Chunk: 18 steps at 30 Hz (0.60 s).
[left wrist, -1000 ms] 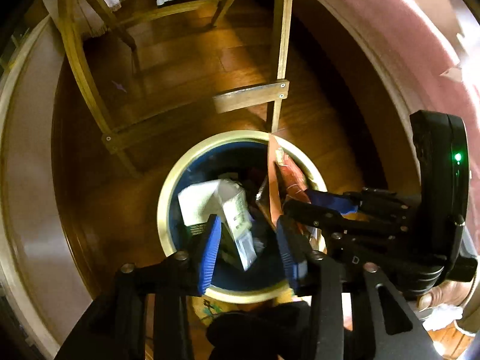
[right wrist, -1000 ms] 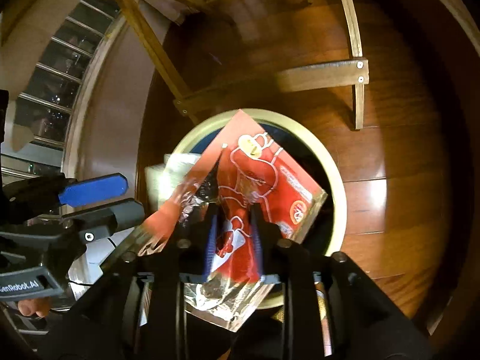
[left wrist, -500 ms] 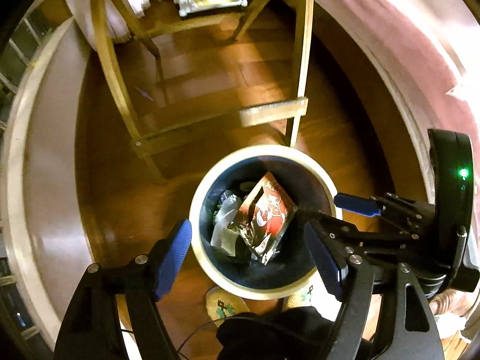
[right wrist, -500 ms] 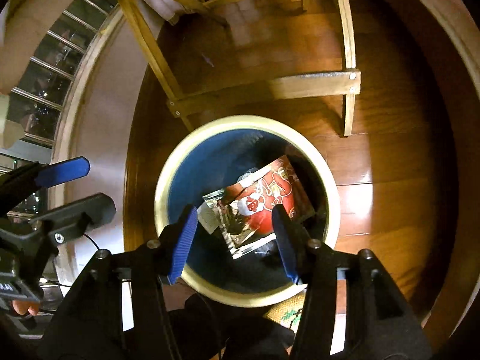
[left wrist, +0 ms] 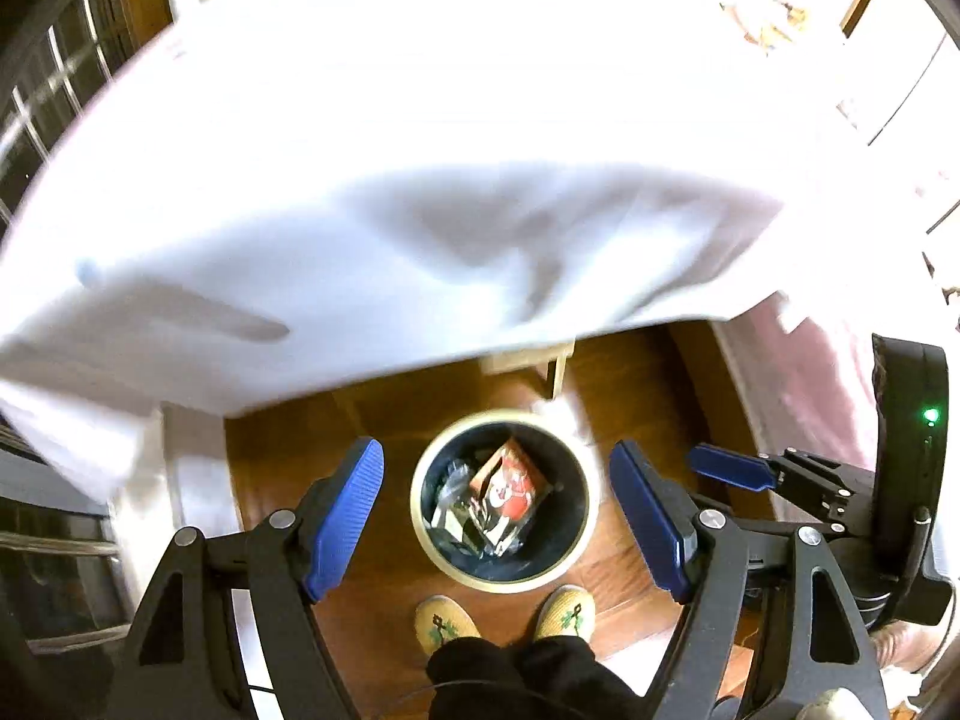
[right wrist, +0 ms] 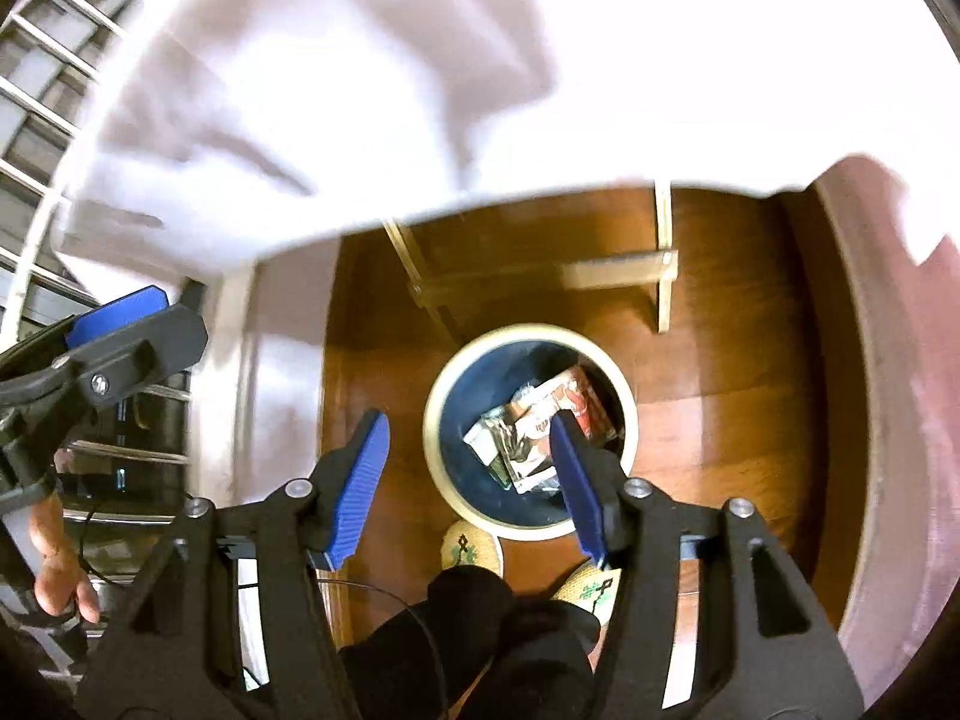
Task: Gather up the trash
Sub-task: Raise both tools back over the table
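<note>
A round bin (left wrist: 427,531) (right wrist: 433,450) with a cream rim and dark blue inside stands on the wooden floor far below both grippers. A red snack wrapper (left wrist: 510,483) (right wrist: 576,399) lies in it beside silver and white wrappers (left wrist: 453,492) (right wrist: 516,450). My left gripper (left wrist: 501,525) hangs open high above the bin, nothing between its blue pads (left wrist: 345,525). My right gripper (right wrist: 468,483) is also empty, its jaws still opening, with the bin seen between and past them. Each gripper shows at the edge of the other's view.
A white tablecloth (left wrist: 420,180) (right wrist: 420,60) over a table fills the upper half of both views, blurred. Wooden chair legs and a crossbar (right wrist: 624,270) stand behind the bin. The person's yellow slippers (left wrist: 444,624) are just in front of the bin. A pink cloth (right wrist: 888,390) hangs at right.
Both grippers let go of their wrappers, which dropped into the bin, then opened wide and rose well above it. The tablecloth has come into view.
</note>
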Each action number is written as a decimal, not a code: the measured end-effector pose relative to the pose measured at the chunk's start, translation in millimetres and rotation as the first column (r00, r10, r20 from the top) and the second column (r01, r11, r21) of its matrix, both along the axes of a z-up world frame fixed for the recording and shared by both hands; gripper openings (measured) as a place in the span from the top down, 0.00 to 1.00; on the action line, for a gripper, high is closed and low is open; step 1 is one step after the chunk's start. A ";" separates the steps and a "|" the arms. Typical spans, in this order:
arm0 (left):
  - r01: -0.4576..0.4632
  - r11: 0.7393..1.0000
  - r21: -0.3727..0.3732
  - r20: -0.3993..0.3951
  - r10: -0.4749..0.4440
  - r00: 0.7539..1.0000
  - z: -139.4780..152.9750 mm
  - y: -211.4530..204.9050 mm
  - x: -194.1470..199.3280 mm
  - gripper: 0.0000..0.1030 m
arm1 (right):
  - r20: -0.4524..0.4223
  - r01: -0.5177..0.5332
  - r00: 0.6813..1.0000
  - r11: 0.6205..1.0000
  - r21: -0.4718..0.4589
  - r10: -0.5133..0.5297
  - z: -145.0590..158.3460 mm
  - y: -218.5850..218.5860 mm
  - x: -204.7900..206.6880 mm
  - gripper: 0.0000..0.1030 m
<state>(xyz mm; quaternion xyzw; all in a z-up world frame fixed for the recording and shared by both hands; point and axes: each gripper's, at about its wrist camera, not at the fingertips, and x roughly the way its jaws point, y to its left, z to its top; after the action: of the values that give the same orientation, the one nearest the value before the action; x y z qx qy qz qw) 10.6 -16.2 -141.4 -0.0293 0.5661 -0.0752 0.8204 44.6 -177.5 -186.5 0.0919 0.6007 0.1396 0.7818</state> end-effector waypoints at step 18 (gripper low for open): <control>-0.154 0.985 0.072 0.222 0.135 0.966 238.7 11.9 -0.9 0.23 | 0.295 -0.080 0.953 0.997 0.015 0.072 226.5 -12.2 30.0 0.43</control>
<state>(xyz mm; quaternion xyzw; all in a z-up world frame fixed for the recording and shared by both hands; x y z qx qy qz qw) 9.7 -4.3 97.3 -0.0260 0.4727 0.0073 0.8808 74.6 -189.7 40.0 0.0573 0.4786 0.1896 0.8554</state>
